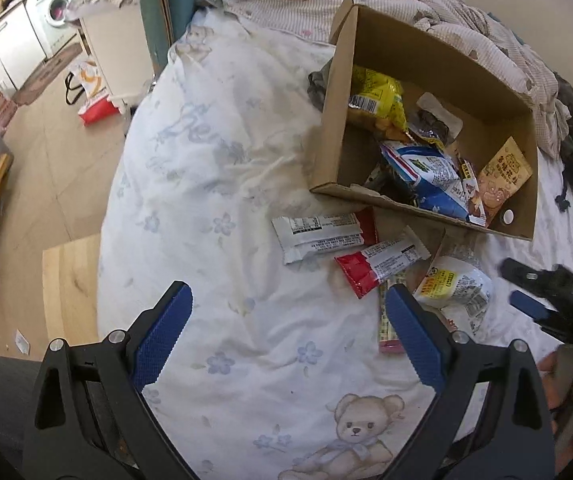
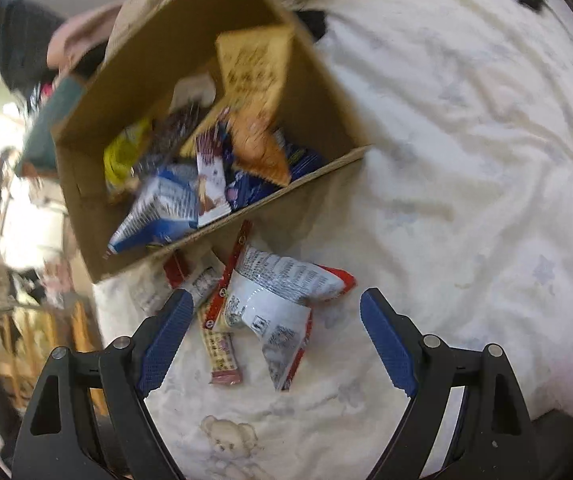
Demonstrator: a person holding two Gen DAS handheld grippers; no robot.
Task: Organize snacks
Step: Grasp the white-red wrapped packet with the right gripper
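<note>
Your right claw (image 2: 272, 338) spread wide, empty, above white-red snack bag (image 2: 282, 304) on bed (image 2: 466, 160), just before cardboard box (image 2: 326, 120). Bag's long axis runs diagonal across gap. Left claw (image 1: 288, 336) spread, farther off.

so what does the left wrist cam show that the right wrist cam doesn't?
Left wrist only: the room floor, a washing machine, a red bag on the floor, and the right hand-held gripper coming in at the frame's right edge. Right wrist only: the open stretch of bedding to the right of the box. Both: the cardboard box holding snacks, loose packets on the bedding beside it, the teddy bear print, and each camera's own hand-held gripper open and empty.
</note>
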